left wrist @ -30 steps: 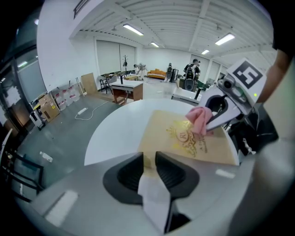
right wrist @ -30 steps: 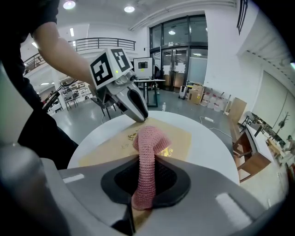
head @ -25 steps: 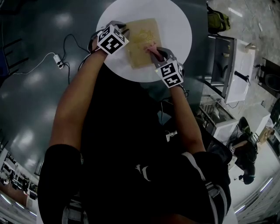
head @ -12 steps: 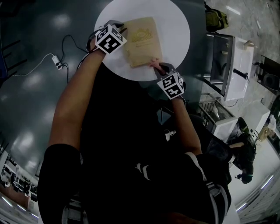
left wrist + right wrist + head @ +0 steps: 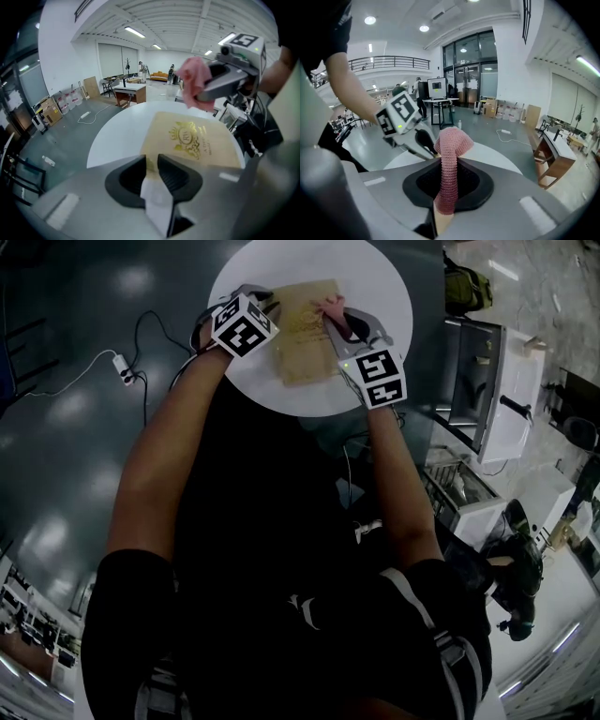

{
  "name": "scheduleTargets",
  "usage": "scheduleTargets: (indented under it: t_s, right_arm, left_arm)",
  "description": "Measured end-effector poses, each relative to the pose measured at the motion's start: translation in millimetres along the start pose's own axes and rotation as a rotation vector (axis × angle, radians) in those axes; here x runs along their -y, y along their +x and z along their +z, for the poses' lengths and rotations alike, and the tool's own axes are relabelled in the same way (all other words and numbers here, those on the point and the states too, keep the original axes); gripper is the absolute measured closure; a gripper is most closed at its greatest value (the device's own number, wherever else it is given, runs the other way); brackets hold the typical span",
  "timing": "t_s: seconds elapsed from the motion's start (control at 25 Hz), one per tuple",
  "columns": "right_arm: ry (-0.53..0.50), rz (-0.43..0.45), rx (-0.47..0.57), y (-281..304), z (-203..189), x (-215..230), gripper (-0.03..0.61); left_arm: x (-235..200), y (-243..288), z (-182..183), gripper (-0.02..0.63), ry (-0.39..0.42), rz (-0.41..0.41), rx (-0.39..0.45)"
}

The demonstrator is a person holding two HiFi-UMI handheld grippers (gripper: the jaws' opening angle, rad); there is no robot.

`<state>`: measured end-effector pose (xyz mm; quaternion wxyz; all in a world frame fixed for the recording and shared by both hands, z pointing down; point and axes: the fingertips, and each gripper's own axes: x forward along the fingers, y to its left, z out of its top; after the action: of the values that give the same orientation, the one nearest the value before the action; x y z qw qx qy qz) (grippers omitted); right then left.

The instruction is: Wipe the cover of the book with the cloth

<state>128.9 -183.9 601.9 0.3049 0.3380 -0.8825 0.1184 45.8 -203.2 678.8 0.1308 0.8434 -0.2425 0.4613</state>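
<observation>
book (image 5: 302, 334): tan, gold crest | cloth (image 5: 334, 308): pink, ribbed | table (image 5: 377, 279): white

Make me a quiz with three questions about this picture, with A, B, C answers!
1. Where is the book? A on the floor; B on the round white table; C on a chair.
2. What colour is the cloth? A pink; B green; C blue.
3. What does the left gripper grip? A nothing; B the book's corner; C the cloth.
Answers: B, the book lies flat on the tabletop; A, the right gripper pinches a pink cloth; B, the book's corner sits clamped between the left fingers.
</observation>
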Motion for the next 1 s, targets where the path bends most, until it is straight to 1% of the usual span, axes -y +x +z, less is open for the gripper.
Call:
scheduleTargets:
  t_s: [0.08,0.16,0.28,0.4,0.52,0.64,0.72,1.0]
  right_arm:
    - [0.003,0.007,-0.011,27.6,12.6,9.4,0.543]
    - [-0.003,0.02,-0.033,52.2,17.4,13.4,0.543]
    - [-0.003,0.037,-0.073,80.5,12.8,13.9,0.543]
    - [-0.009,0.04,-0.117,95.7,1.4,10.8,0.543]
    - [-0.019,0.035,-0.135,99.2,-5.6,8.9,0.543]
    - [-0.053,0.034,-0.15,102.1,-9.9,4.7,0.543]
    - [-0.052,0.038,-0.159,101.2,-10.6,0.5,0.543]
    - [-0.049,0.037,-0.164,72.7,-28.9,-20.0,0.545]
  left_arm:
    - [-0.7,-1.2,0.3,0.543,0.0,0.006,0.003]
    - [-1.2,-0.8,0.4,0.548,0.0,0.011,0.007]
    - [-0.7,0.4,-0.2,0.551,0.002,0.014,0.011]
    - [0.6,0.1,-1.4,0.551,0.002,0.013,0.012]
    - [1.2,0.4,-0.5,0.552,0.001,0.011,0.018]
    - [-0.6,-0.3,-0.2,0.552,0.002,0.009,0.019]
    - [-2.2,-1.6,-1.2,0.551,0.003,0.008,0.016]
    - [-1.4,-2.4,-0.2,0.551,0.001,0.008,0.021]
